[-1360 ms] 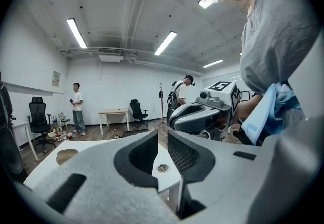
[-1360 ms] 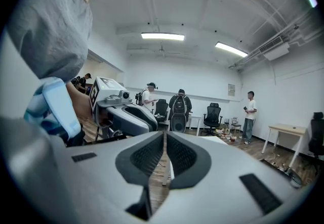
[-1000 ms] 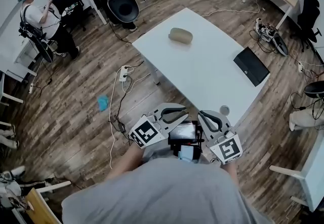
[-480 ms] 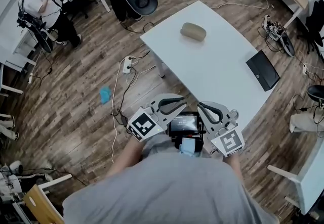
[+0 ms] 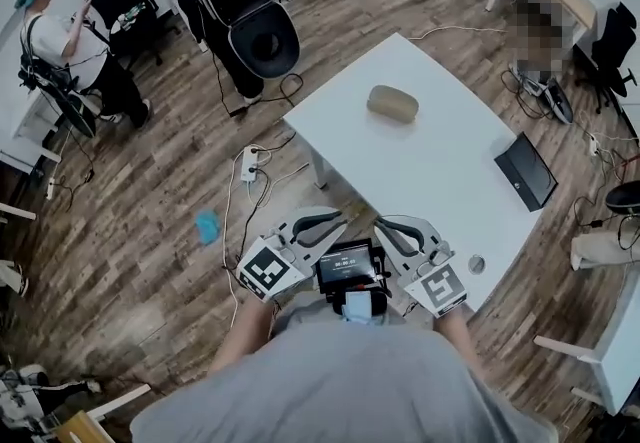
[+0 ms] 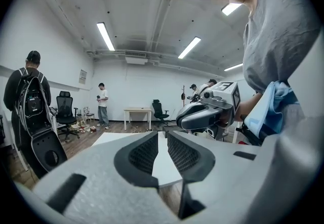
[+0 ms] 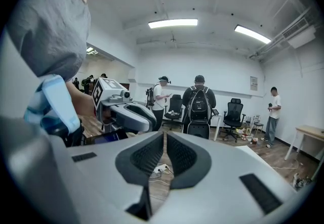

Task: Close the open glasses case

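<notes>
A tan oval glasses case (image 5: 392, 103) lies on the far half of the white table (image 5: 430, 161); from here I cannot tell whether its lid is up. Both grippers are held close to the person's chest, well short of the case and off the table's near edge. My left gripper (image 5: 333, 221) has its jaws a narrow slit apart, and nothing is between the pads (image 6: 144, 153). My right gripper (image 5: 384, 227) is shut and empty, its pads (image 7: 179, 156) meeting at the tips. Each gripper view shows the other gripper beside it.
A black laptop (image 5: 527, 171) and a small round object (image 5: 476, 264) lie on the table's right side. On the wooden floor are a power strip with cables (image 5: 249, 163) and a blue scrap (image 5: 206, 225). A black chair (image 5: 265, 39) stands beyond the table; other people stand around the room.
The person has walked on with both grippers held at the chest. The table and the case now sit lower and further right in the head view. Neither gripper's jaws moved.
</notes>
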The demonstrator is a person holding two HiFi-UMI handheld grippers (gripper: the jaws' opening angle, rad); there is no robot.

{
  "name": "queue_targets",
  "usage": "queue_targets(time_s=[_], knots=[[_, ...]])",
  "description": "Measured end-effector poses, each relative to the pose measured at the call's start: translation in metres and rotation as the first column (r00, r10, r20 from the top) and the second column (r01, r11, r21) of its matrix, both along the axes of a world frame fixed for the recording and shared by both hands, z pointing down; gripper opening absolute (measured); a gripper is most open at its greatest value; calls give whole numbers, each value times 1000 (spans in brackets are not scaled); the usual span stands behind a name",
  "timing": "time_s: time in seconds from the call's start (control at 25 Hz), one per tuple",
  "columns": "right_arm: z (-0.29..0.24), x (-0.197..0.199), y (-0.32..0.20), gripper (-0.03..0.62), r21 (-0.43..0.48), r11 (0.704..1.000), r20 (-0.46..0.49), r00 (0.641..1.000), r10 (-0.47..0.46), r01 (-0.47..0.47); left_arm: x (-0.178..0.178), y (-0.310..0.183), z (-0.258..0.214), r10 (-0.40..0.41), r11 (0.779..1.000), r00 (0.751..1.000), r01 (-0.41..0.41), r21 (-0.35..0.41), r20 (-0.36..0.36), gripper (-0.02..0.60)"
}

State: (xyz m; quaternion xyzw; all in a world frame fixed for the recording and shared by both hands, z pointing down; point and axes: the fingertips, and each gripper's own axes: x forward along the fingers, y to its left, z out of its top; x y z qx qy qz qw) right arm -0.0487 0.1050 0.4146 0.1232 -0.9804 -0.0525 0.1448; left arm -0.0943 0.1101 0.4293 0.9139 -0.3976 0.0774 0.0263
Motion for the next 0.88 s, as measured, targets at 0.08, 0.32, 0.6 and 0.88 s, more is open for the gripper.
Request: queue_targets(time_s=[0.08, 0.32, 0.6, 0.88], knots=[[0, -16, -6, 37, -2, 1000, 10, 1000, 13, -13, -23, -2, 6, -11, 1000, 1000, 11, -9, -2, 67], [3, -28, -29, 37, -2, 995, -6, 995, 96, -96, -52, -21, 17, 12, 998, 1000, -14, -54, -24, 67], [17, -17, -78, 37, -32, 984, -17, 985, 172, -173, -43, -70, 20, 89, 995, 996, -90, -42, -26, 67], [15, 1, -158, 37, -75, 968, 47, 969, 242, -238, -34, -147, 17, 131, 989, 991, -128, -79, 28, 67]])
